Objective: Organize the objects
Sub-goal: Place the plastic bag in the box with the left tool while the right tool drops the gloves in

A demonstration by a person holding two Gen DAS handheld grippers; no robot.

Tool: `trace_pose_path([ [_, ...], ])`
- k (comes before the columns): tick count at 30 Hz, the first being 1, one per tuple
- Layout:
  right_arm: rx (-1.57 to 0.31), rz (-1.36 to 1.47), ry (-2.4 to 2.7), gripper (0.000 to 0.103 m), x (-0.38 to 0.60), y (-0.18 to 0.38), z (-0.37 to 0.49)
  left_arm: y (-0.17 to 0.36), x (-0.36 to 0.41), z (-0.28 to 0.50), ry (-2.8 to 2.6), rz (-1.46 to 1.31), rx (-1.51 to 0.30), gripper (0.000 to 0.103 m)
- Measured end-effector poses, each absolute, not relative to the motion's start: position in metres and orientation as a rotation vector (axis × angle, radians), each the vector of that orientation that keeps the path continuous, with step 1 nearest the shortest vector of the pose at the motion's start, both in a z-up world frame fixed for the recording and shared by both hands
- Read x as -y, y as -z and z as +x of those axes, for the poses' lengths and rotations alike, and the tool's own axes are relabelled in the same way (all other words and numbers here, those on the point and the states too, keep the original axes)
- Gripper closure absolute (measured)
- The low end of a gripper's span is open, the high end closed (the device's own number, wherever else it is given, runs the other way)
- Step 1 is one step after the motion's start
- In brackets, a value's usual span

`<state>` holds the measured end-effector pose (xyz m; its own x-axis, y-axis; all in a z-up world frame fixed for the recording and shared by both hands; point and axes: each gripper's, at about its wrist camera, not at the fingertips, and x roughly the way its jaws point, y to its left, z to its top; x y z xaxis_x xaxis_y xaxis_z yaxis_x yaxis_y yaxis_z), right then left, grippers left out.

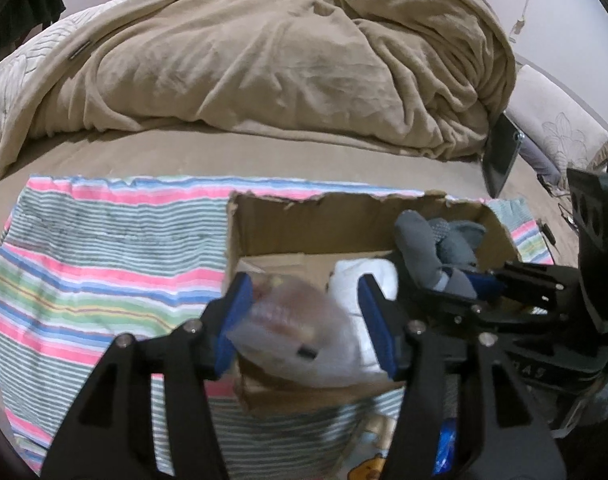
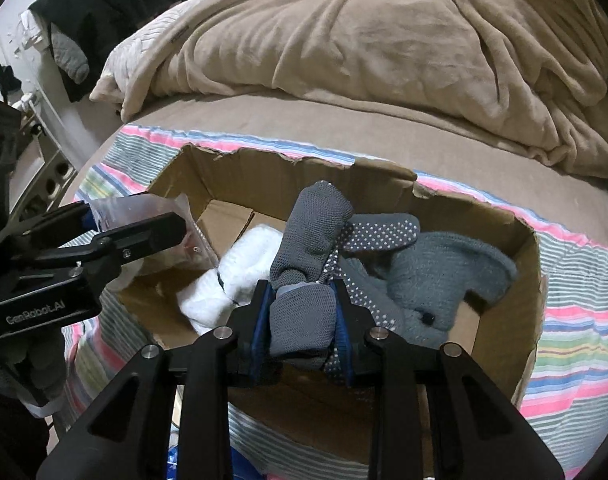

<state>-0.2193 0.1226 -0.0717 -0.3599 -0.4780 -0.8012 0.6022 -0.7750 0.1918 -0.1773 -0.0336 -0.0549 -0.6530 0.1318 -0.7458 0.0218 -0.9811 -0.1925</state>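
Observation:
An open cardboard box [image 1: 304,224] [image 2: 272,176] sits on a striped cloth [image 1: 104,264] on the bed. My left gripper [image 1: 304,312] is shut on a clear plastic bag [image 1: 292,324] over the box's left front corner; the bag also shows in the right wrist view [image 2: 144,208]. My right gripper [image 2: 302,312] is shut on a grey mesh sock [image 2: 308,240] and holds it over the box. The left wrist view shows the sock [image 1: 424,252] too. Inside the box lie a white cloth [image 2: 244,276], a grey dotted sock [image 2: 380,232] and a blue-grey knit piece [image 2: 444,276].
A beige blanket [image 1: 284,60] is heaped on the bed behind the box. A dark phone [image 1: 500,152] leans at the blanket's right end. Dark clothes [image 2: 104,4] hang at the far left. Small packets [image 1: 380,436] lie on the cloth in front of the box.

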Motion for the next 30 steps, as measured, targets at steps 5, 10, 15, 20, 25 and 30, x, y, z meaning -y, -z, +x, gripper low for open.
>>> trace_pose_path([
  [5, -0.148, 1.184, 2.178, 0.048, -0.128, 0.059, -0.214, 0.045, 0.032, -0.167, -2.809, -1.264, 0.271, 0.038],
  [10, -0.138, 1.153, 2.2, 0.039, -0.133, 0.044, -0.202, 0.027, 0.034, -0.149, -2.842, -1.215, 0.281, 0.022],
  [15, -0.136, 1.131, 2.213, 0.034, -0.137, 0.031, -0.186, 0.013, 0.033, -0.13, -2.861, -1.19, 0.268, 0.021],
  [20, -0.139, 1.099, 2.215, 0.032, -0.14, 0.019, -0.163, 0.004, 0.029, -0.107, -2.87, -1.165, 0.272, 0.021],
  [25, -0.146, 1.086, 2.225, 0.031, -0.145, 0.011, -0.14, -0.001, 0.026, -0.084, -2.874, -1.154, 0.277, 0.021],
  [30, -0.157, 1.079, 2.225, 0.022, -0.149, 0.009, -0.119, -0.005, 0.023, -0.061, -2.887, -1.133, 0.276, 0.021],
])
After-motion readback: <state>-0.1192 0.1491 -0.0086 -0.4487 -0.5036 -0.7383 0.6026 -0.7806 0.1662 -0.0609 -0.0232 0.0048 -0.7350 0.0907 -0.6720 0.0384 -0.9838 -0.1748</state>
